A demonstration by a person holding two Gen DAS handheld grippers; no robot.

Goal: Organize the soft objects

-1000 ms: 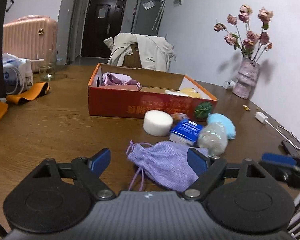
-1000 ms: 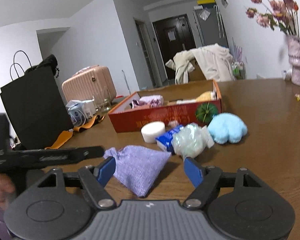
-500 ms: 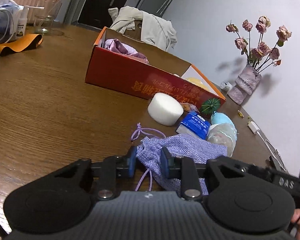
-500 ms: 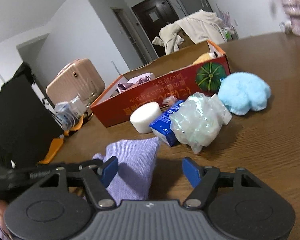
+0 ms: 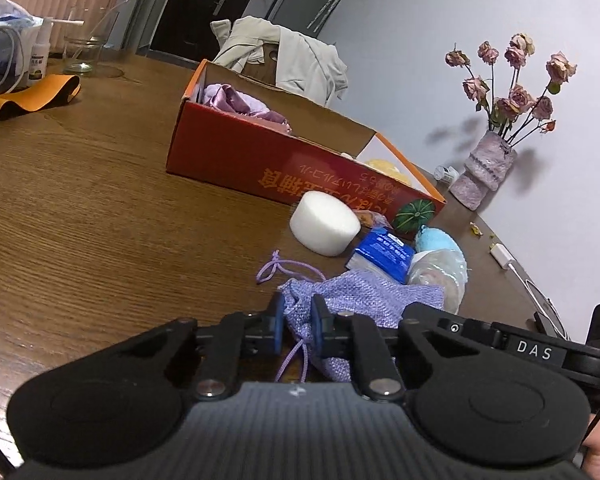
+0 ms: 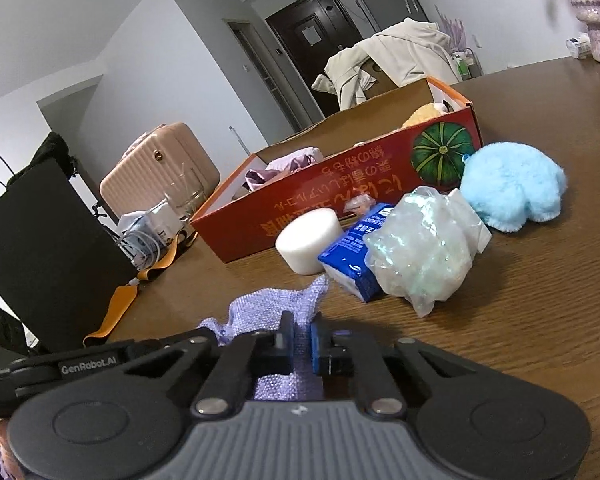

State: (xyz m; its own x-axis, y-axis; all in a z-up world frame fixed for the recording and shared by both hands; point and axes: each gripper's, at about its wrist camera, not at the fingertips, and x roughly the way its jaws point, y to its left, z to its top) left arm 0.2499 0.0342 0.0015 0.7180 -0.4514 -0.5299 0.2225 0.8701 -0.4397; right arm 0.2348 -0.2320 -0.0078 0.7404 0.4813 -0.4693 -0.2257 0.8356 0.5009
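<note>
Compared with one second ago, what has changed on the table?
Both tongs came down and shut on the purple knitted drawstring pouch: the left tongs first, at its cord end, then the right tongs at the other end. The white foam cylinder and red cardboard box stayed put.

Around the worktop: what we see besides the sorting job

On the far left of the brown wooden worktop we see an empty glass, a small white bottle and an orange strap. At the far right a pale vase holds dried pink roses, with a white charger and cable lying nearer. Beyond the worktop a cream coat hangs over a chair, before a dark door. From the other side we see a pink suitcase and a black paper bag.
</note>
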